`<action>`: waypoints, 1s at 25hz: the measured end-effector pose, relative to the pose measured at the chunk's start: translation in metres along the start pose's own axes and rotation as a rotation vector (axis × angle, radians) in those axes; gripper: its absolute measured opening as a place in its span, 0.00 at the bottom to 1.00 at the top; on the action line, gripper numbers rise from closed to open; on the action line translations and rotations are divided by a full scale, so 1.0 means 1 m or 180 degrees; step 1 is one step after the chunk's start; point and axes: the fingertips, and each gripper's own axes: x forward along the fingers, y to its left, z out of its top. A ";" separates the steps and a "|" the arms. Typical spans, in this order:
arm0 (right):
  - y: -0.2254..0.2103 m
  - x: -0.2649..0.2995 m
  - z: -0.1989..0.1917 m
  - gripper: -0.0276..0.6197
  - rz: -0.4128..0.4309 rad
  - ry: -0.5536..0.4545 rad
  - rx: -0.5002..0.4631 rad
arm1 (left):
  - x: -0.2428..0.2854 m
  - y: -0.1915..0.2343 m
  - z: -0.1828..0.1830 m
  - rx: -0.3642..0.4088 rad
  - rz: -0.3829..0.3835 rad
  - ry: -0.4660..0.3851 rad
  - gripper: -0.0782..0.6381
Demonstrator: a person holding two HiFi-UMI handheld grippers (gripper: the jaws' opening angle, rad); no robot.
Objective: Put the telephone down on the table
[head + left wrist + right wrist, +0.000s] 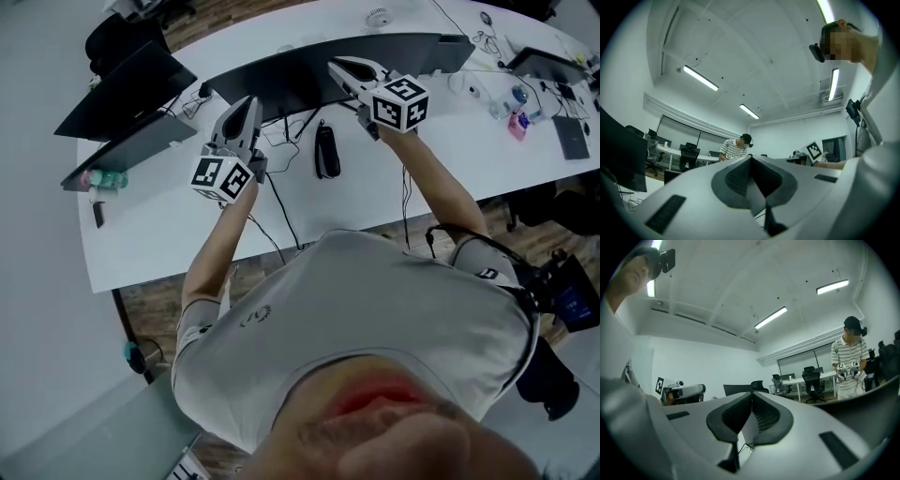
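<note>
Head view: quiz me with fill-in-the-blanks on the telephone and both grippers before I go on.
1. The telephone lies on the white table, held by ____ gripper.
2. The right gripper has its jaws ____, with nothing between them.
3. The left gripper grips ____.
4. In the head view, the telephone lies ____ the two grippers.
Missing words: neither; shut; nothing; between

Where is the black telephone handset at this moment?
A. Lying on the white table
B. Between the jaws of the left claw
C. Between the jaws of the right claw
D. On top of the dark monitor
A: the telephone handset lies on the white table, apart from the left claw and the right claw, which are both closed on nothing.
</note>
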 end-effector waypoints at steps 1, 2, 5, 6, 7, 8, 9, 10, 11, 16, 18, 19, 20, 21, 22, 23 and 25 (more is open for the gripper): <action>0.001 -0.001 0.002 0.07 -0.0007 -0.0006 -0.0008 | -0.002 0.000 -0.001 -0.0001 0.0009 0.0013 0.12; 0.003 -0.002 0.003 0.07 -0.0007 0.0001 -0.0036 | -0.005 -0.001 -0.002 0.0005 0.0019 0.0036 0.12; 0.012 -0.004 0.004 0.06 0.0027 0.0053 -0.0116 | -0.016 -0.002 -0.003 0.0030 0.0050 0.0114 0.12; 0.015 -0.005 0.005 0.07 0.0038 0.0073 -0.0132 | -0.019 -0.003 -0.002 0.0044 0.0052 0.0135 0.12; 0.017 -0.007 0.005 0.06 0.0050 0.0092 -0.0150 | -0.020 -0.004 -0.001 0.0061 0.0051 0.0153 0.12; 0.019 -0.009 0.006 0.06 0.0061 0.0109 -0.0174 | -0.021 -0.005 0.001 0.0079 0.0047 0.0169 0.12; 0.020 -0.011 0.007 0.06 0.0072 0.0126 -0.0205 | -0.021 -0.005 0.002 0.0097 0.0045 0.0181 0.12; 0.022 -0.012 0.009 0.06 0.0083 0.0139 -0.0235 | -0.022 -0.006 0.004 0.0113 0.0043 0.0189 0.12; 0.024 -0.014 0.010 0.06 0.0095 0.0149 -0.0254 | -0.021 -0.008 0.005 0.0123 0.0038 0.0194 0.12; 0.032 -0.019 0.011 0.06 0.0142 0.0224 -0.0347 | -0.020 -0.019 0.003 0.0161 -0.0056 0.0268 0.12; 0.036 -0.019 0.007 0.06 0.0182 0.0294 -0.0380 | -0.019 -0.023 0.000 0.0172 -0.0119 0.0336 0.12; 0.037 -0.018 0.004 0.06 0.0217 0.0343 -0.0362 | -0.018 -0.025 -0.002 0.0169 -0.0148 0.0374 0.12; 0.039 -0.017 0.001 0.06 0.0255 0.0404 -0.0330 | -0.018 -0.026 -0.003 0.0165 -0.0175 0.0415 0.12; 0.040 -0.016 -0.002 0.06 0.0288 0.0472 -0.0314 | -0.017 -0.026 -0.004 0.0168 -0.0202 0.0459 0.12; 0.042 -0.016 -0.005 0.06 0.0311 0.0544 -0.0332 | -0.017 -0.027 -0.005 0.0182 -0.0228 0.0503 0.12; 0.043 -0.015 -0.009 0.06 0.0321 0.0607 -0.0377 | -0.017 -0.027 -0.006 0.0199 -0.0251 0.0539 0.12; 0.044 -0.015 -0.012 0.06 0.0317 0.0666 -0.0421 | -0.016 -0.026 -0.007 0.0219 -0.0286 0.0574 0.12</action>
